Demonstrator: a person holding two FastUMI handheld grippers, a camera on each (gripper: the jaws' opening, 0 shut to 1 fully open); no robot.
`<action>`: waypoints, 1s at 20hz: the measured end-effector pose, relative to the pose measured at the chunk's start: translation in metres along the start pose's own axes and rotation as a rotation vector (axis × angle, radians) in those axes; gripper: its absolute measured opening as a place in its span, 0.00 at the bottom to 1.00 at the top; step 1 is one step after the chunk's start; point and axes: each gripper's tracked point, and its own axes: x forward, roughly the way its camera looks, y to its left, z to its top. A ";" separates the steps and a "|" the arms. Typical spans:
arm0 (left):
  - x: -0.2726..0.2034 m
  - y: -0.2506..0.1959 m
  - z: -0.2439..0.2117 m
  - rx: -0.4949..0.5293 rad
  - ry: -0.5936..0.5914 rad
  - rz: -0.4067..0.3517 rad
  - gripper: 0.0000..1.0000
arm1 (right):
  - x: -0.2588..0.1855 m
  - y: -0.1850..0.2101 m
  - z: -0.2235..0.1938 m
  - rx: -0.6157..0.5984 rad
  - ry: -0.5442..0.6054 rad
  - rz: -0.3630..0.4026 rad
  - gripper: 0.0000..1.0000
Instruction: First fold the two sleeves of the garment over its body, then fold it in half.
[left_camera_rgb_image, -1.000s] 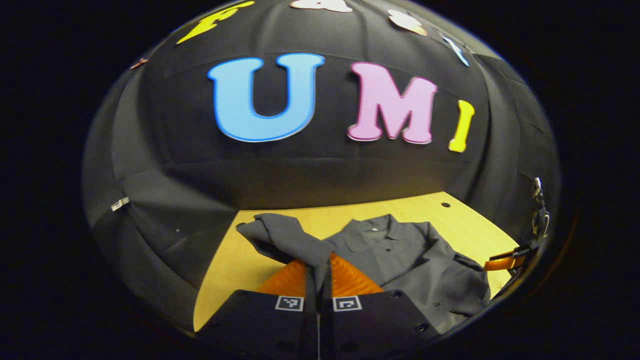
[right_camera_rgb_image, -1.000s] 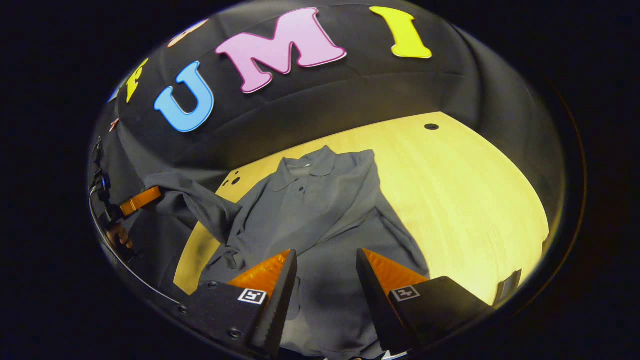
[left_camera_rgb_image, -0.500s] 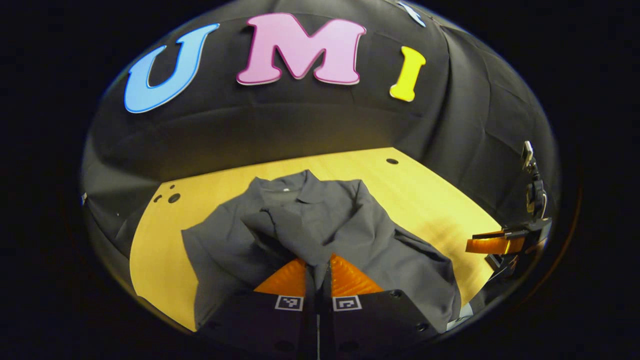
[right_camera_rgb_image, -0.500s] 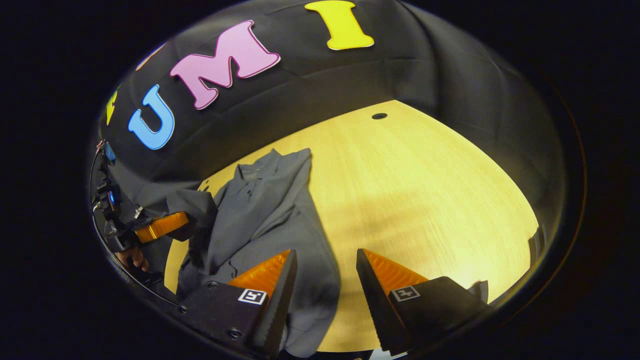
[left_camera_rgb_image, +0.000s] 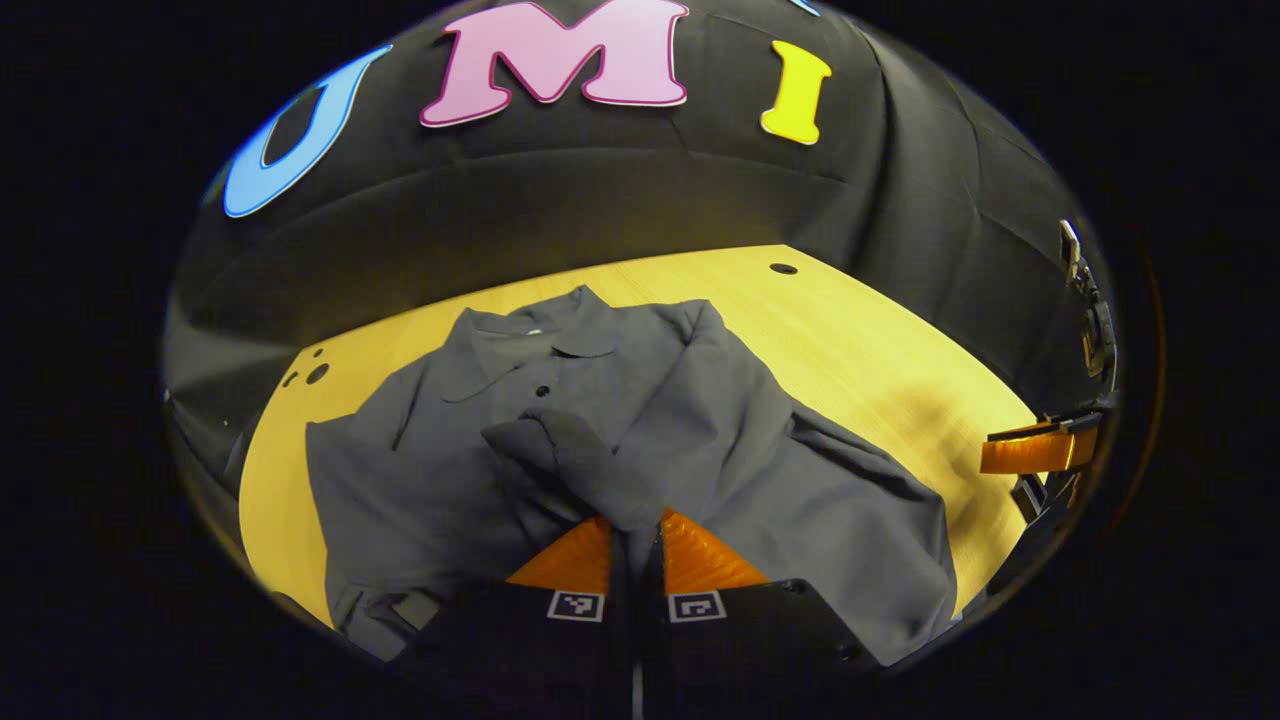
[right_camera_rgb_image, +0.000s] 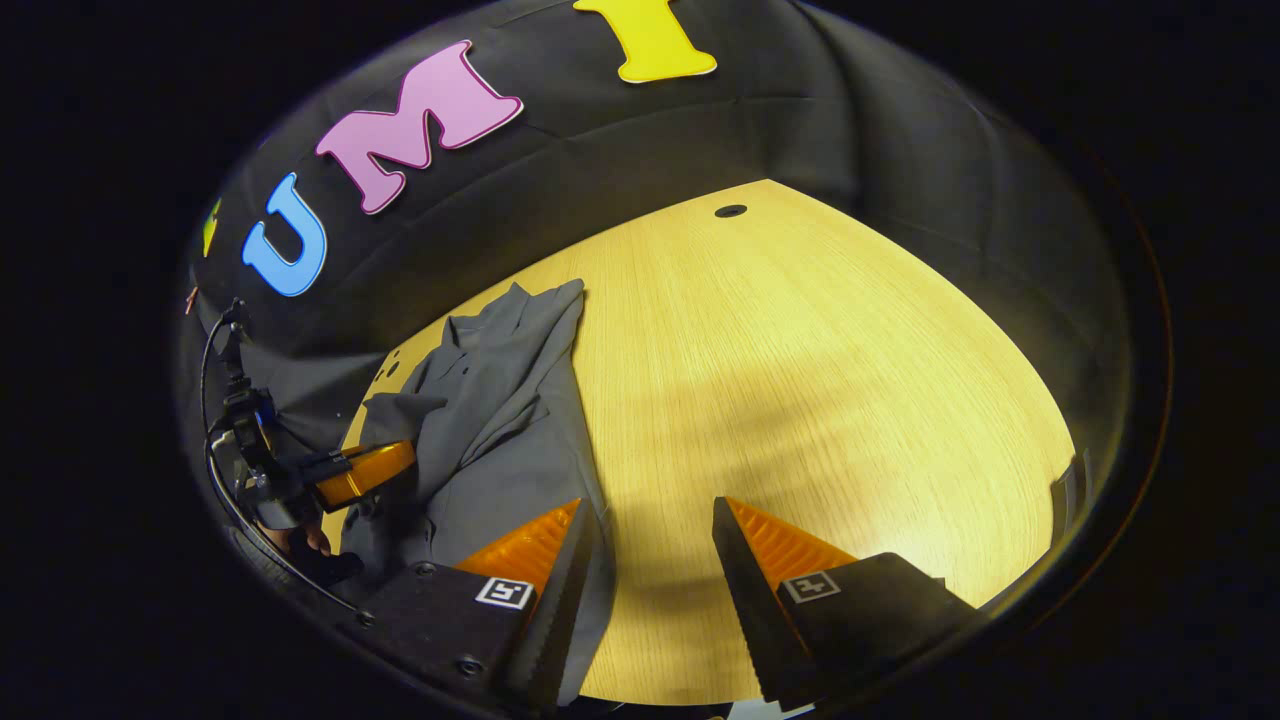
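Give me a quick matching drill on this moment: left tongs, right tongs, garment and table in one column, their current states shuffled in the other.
Things:
1. left tongs
2. right tongs
3. garment
4. table

States:
A. wooden, pale, with a small round hole near the far edge
B. open, holding nothing
C. shut on a grey sleeve
D. grey, lying on the wood, one sleeve already folded across its body

Pairs: 1-C, 2-B, 3-D, 4-A

The left hand-held gripper (left_camera_rgb_image: 635, 520) has its two fingers pressed together on a sleeve (left_camera_rgb_image: 560, 450). In the right gripper view it sits at 9 o'clock. The right hand-held gripper (right_camera_rgb_image: 650, 520) hangs with fingers spread wide, gripping nothing, pointing toward 12 o'clock.
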 end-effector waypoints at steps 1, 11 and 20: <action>0.000 -0.003 -0.002 -0.004 0.008 -0.004 0.10 | -0.001 0.000 -0.001 -0.002 0.002 0.003 0.75; -0.083 -0.033 0.030 -0.160 -0.152 -0.288 0.79 | -0.018 0.030 -0.015 -0.022 0.022 0.030 0.80; -0.189 0.127 -0.078 -0.287 -0.075 -0.028 0.94 | -0.068 0.053 -0.093 -0.045 0.119 0.014 0.90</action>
